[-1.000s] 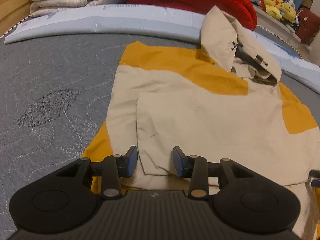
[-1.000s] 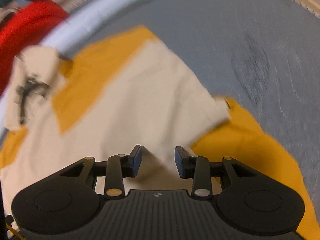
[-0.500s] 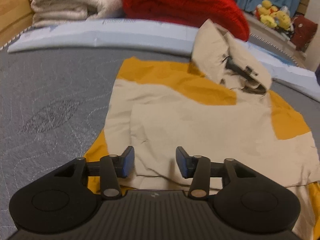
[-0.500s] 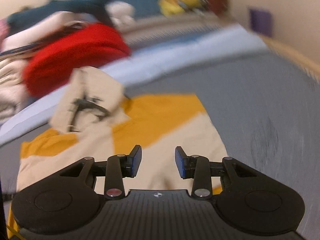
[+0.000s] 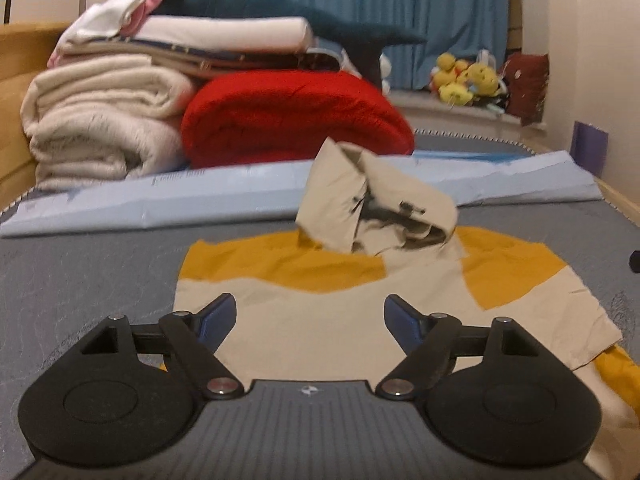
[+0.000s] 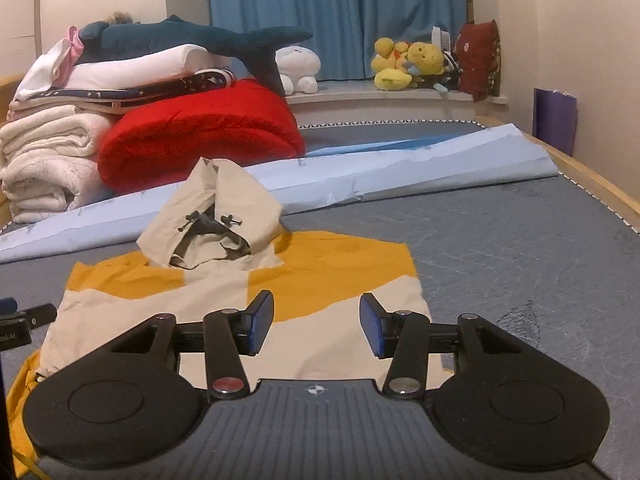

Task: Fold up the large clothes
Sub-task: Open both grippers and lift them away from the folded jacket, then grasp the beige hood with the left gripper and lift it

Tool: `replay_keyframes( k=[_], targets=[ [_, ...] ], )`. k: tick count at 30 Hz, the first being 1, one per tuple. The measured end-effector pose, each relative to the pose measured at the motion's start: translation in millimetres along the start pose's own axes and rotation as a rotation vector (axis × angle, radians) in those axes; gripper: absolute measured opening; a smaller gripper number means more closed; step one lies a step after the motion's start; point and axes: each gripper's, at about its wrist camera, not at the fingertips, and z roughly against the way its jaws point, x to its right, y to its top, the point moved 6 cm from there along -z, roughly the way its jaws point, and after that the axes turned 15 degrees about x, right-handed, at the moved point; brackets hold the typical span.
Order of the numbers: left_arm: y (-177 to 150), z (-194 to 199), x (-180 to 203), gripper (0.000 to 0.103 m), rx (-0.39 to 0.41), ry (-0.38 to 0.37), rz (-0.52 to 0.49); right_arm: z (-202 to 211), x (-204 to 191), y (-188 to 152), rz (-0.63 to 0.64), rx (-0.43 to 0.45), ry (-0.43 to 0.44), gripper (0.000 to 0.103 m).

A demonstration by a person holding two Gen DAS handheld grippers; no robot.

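Observation:
A beige and mustard hooded jacket lies flat on the grey mattress, sleeves folded in, its beige hood standing up at the far end. My left gripper hovers above the jacket's near half; its jaws are opening wide with nothing between them. My right gripper hangs over the jacket's near right part, jaws also opening and empty. The left gripper's tip shows at the left edge of the right wrist view.
A rolled red blanket, stacked cream and white bedding and a dark plush shark sit at the bed's head behind a pale blue sheet. Plush toys line the windowsill. The wooden bed frame runs along the right.
Both grippers rose and tilted up from the jacket, so the room behind came into view. Both sets of jaws widened, the left much more. The jacket stayed flat.

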Motion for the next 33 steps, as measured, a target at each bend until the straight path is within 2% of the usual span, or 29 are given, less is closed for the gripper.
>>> replay_keyframes(
  k=[7, 13, 17, 19, 22, 24, 25, 27, 29, 33],
  targets=[
    [7.8, 10.5, 19.1, 0.085, 0.108, -0.018, -0.059, -8.6, 17.0, -1.2, -0.042, -0.043, -0.019, 0.049],
    [9.4, 6.8, 19.0, 0.085, 0.071, -0.033, -0.02, -15.8, 27.6, -0.9, -0.044, -0.077, -0.047, 0.049],
    [17.1, 6.9, 13.9, 0.085, 0.071, -0.011, -0.057, -22.3, 34.0, 1.4, -0.052, -0.11, -0.064, 0.049],
    [21.4, 3.7, 9.1, 0.084, 0.047, -0.01, -0.026, -26.3, 35.5, 2.5, -0.039, -0.124, -0.066, 0.049],
    [33.4, -14.6, 5.6, 0.077, 0.0, 0.001, 0.031, -29.9, 39.9, 6.8, -0.032, -0.12, -0.091, 0.049],
    [45.8, -35.1, 8.3, 0.068, -0.015, 0.008, 0.038, -32.2, 42.8, 8.8, -0.044, -0.119, -0.1, 0.049],
    [53.0, -47.7, 11.6, 0.059, -0.016, 0.005, 0.035, -33.3, 43.9, 9.5, -0.05, -0.119, -0.101, 0.047],
    [66.9, -74.6, 19.8, 0.048, -0.012, -0.017, 0.028, -35.1, 45.3, 9.7, -0.053, -0.121, -0.102, 0.04],
    [76.3, -110.1, 29.5, 0.031, -0.03, -0.038, 0.034, -37.0, 46.7, 8.7, -0.049, -0.122, -0.108, 0.025],
    [84.9, -189.9, 48.7, 0.029, -0.086, -0.051, 0.05, -42.4, 52.1, 4.7, -0.054, -0.131, -0.122, 0.009]
  ],
)
